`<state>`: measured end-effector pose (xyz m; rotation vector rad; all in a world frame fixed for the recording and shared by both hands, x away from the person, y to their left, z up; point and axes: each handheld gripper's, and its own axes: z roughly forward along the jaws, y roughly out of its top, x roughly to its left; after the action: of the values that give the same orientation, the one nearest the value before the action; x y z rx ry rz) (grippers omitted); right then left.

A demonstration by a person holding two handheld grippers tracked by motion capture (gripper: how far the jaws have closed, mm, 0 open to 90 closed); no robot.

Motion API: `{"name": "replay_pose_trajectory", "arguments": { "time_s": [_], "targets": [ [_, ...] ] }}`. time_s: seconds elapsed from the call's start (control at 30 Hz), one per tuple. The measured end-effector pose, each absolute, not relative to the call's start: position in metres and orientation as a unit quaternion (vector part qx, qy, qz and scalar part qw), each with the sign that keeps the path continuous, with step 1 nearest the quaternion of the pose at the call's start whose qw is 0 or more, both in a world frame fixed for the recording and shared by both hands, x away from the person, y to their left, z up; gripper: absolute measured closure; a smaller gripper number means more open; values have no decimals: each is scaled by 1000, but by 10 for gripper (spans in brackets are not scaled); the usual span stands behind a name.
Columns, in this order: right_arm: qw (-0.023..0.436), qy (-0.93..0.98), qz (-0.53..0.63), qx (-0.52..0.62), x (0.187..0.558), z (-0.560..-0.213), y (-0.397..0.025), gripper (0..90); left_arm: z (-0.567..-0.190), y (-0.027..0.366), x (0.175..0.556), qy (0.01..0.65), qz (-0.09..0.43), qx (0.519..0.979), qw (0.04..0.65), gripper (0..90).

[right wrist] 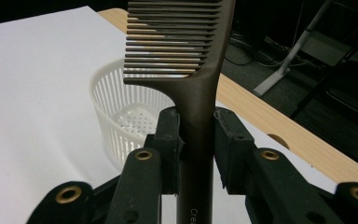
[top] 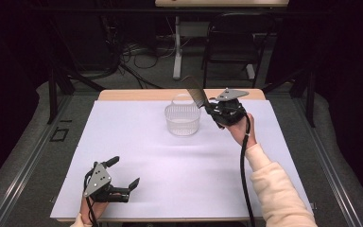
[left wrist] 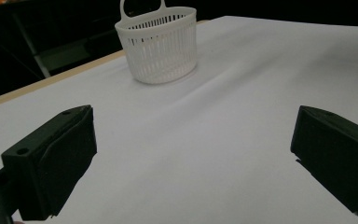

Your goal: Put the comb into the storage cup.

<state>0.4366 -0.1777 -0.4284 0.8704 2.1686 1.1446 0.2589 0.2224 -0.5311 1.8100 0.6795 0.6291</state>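
White sheeting covers the surface [top: 179,165], which stands in a dark room with a chair [top: 234,38] and loose cables on the floor beyond its far edge. We take the comb [top: 194,92] as the thing in hand: a dark comb with a long handle, clamped by that handle between the two jaws of the right gripper [top: 217,111]. In the right gripper view the comb [right wrist: 186,70] runs straight out along the gripper's own axis, toothed end farthest from the hand, teeth pointing to that view's left. Directly past and below it we see the basket [right wrist: 121,116], a white slotted tub with a loop handle, open at the top and, so far as its perforated floor shows, with nothing in it. In the high view the basket [top: 183,118] stands toward the far middle of the surface, just to the left of the right gripper, and the comb's toothed end rises at a slant above the basket's far right rim. We judge that the coming move turns on this relation: the comb's long axis is tilted rather than upright over the mouth. The left gripper [top: 123,182] rests near the front left corner, well apart from the basket [left wrist: 158,44], its jaws spread wide and holding nothing.
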Motion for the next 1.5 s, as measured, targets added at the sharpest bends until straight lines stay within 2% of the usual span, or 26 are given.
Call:
{"name": "replay_pose_trajectory", "arguments": {
  "time_s": [0.93, 1.5],
  "targets": [
    [270, 813, 416, 305, 455, -412, -158, 728, -531, 222, 260, 284, 264, 758, 525, 1],
    [272, 810, 422, 302, 462, -415, -152, 728, -532, 221, 260, 282, 265, 760, 522, 1]
  ]
}}
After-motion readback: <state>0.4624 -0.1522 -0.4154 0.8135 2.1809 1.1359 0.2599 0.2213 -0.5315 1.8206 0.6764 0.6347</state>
